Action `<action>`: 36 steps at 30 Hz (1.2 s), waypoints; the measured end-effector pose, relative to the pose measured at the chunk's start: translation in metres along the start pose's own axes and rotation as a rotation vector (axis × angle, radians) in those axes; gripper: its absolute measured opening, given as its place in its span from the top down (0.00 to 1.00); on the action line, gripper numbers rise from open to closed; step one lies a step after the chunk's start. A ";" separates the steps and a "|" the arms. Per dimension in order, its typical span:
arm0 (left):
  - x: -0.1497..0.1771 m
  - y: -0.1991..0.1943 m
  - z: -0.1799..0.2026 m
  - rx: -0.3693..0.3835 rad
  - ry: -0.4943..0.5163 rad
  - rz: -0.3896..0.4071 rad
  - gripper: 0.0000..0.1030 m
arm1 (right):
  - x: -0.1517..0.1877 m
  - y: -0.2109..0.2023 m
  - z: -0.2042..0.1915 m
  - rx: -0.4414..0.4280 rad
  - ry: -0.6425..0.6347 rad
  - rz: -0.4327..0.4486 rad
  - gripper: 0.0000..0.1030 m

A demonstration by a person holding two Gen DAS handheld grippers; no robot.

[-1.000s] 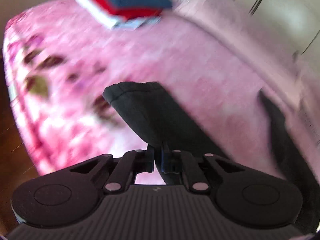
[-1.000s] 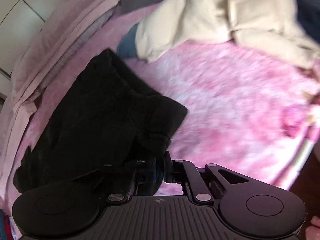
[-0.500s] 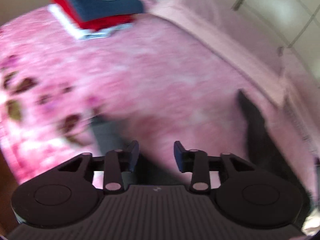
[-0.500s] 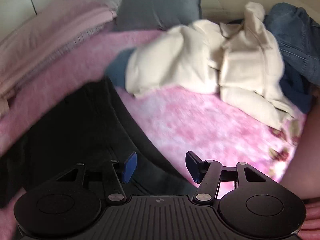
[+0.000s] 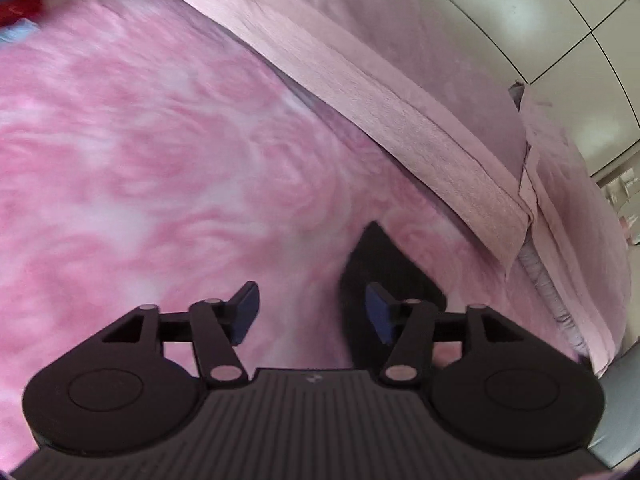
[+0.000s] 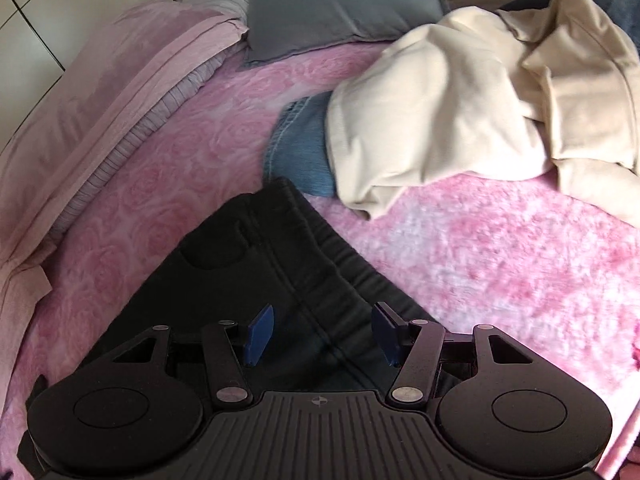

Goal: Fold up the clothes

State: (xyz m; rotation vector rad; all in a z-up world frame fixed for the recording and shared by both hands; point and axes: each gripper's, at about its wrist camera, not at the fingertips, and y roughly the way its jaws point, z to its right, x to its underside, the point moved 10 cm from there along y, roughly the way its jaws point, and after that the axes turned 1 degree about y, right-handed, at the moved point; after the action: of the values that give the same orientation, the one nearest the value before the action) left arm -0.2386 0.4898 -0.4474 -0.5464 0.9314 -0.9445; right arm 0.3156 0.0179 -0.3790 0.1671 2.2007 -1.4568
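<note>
Black pants (image 6: 280,280) lie flat on the pink blanket (image 6: 500,260), and nothing holds them.
Both tools are wide open: the right gripper (image 6: 322,334) hangs over the stretchy waist, and the left gripper (image 5: 312,314) hangs beside a black corner. Cream clothes (image 6: 460,112) sit in a heap near a gray pillow (image 6: 340,4).

The black trousers (image 6: 280,280) lie flat on the pink blanket, elastic waistband toward the far end (a curved pocket seam shows near it). Just beyond them sits a crumpled cream garment (image 6: 460,120), draped over blue jeans (image 6: 300,152).
</note>
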 end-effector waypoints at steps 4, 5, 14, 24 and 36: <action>0.016 0.056 0.016 0.065 -0.054 -0.199 0.72 | 0.001 0.016 -0.008 0.024 -0.007 -0.007 0.44; 0.023 0.066 0.019 0.079 -0.062 -0.254 0.94 | 0.003 0.020 -0.009 0.032 -0.009 -0.016 0.44; -0.036 -0.111 0.057 0.051 0.110 0.182 0.95 | -0.002 0.040 -0.024 0.053 -0.040 -0.050 0.44; -0.060 -0.005 0.072 -0.288 0.371 0.043 0.45 | -0.003 0.069 -0.078 -0.049 -0.121 -0.104 0.44; -0.020 0.040 -0.059 -0.133 -0.250 -0.028 0.48 | 0.011 0.082 -0.055 0.047 -0.138 -0.109 0.44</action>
State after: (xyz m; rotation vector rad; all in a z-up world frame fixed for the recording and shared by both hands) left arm -0.2771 0.5266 -0.4992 -0.7737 0.7656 -0.8214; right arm 0.3177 0.1000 -0.4351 -0.0380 2.0939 -1.5315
